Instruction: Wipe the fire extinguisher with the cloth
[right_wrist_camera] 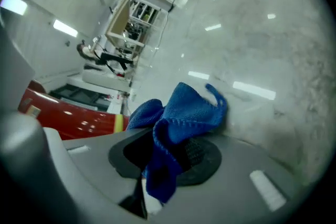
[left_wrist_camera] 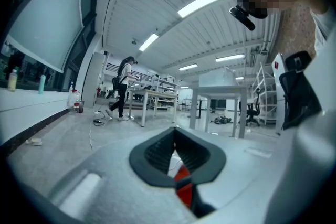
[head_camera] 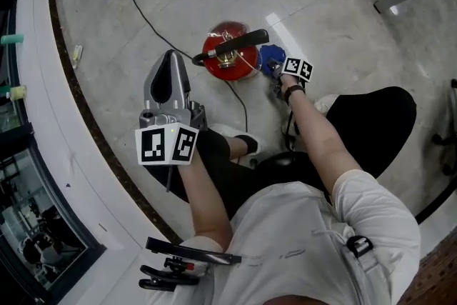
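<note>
The blue cloth (right_wrist_camera: 184, 118) is pinched in the right tool (right_wrist_camera: 167, 160), just beside the red fire extinguisher (head_camera: 227, 57) standing on the floor (head_camera: 343, 32). The left tool (head_camera: 170, 71) is pressed together, empty.

Head view looks steeply down on the red cylindrical fire extinguisher (head_camera: 213, 52); right gripper view shares it at close range.
</note>
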The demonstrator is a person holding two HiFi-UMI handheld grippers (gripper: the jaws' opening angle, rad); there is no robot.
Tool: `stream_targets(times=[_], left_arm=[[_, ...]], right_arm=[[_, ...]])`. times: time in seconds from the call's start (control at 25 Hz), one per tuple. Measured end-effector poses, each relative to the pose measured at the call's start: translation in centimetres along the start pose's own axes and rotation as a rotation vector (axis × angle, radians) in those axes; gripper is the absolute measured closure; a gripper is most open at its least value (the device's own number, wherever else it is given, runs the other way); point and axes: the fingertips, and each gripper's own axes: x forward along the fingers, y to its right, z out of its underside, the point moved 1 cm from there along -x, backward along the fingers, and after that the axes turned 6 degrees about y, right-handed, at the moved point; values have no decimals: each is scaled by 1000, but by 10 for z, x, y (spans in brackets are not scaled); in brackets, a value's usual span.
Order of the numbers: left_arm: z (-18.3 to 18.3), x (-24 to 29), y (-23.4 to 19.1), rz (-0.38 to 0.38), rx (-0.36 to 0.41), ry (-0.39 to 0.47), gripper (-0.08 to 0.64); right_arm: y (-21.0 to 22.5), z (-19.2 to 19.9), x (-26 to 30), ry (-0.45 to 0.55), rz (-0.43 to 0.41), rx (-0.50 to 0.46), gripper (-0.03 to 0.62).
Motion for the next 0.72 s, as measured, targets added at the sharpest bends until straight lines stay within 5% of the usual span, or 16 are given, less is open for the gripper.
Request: stream_targets(times=[0.08, 0.16, 0.24, 0.28, 0.36, 0.44, 0.52, 0.6, 0.72], left_arm=[[1, 6, -4, 0, 0, -6, 561], [0, 10, -11, -8, 1, -3, 561], [-1, 13, -22, -25, -1, 4, 561], [-2, 15, -28, -35, -3, 8, 561], [-8, 19, -39, -54, -4, 24, 561], [-21, 21, -48, -68, -1, 49, 561], [-36, 24, -52, -69, 6, 77, 561], [-45, 25, -53, -67, 11, 99, 561], [-46, 26, -56, -69, -4, 112, 561]], right_arm=[[25, 6, 7, -90, 100, -68, 488], [23, -3, 10, -196, 145, -253, 489], [-28, -27, 5, -237, 85, -565, 491], [-73, -45, -4, -186, -17, -658, 491], [-177, -87, -39, 18, -328, -563, 491], [-256, -125, -81, 178, -649, -282, 491], [-315, -143, -115, 148, -920, -138, 491], [-361, -129, -134, -15, -1059, -231, 491], [-380, -90, -131, -211, -1031, -387, 491]])
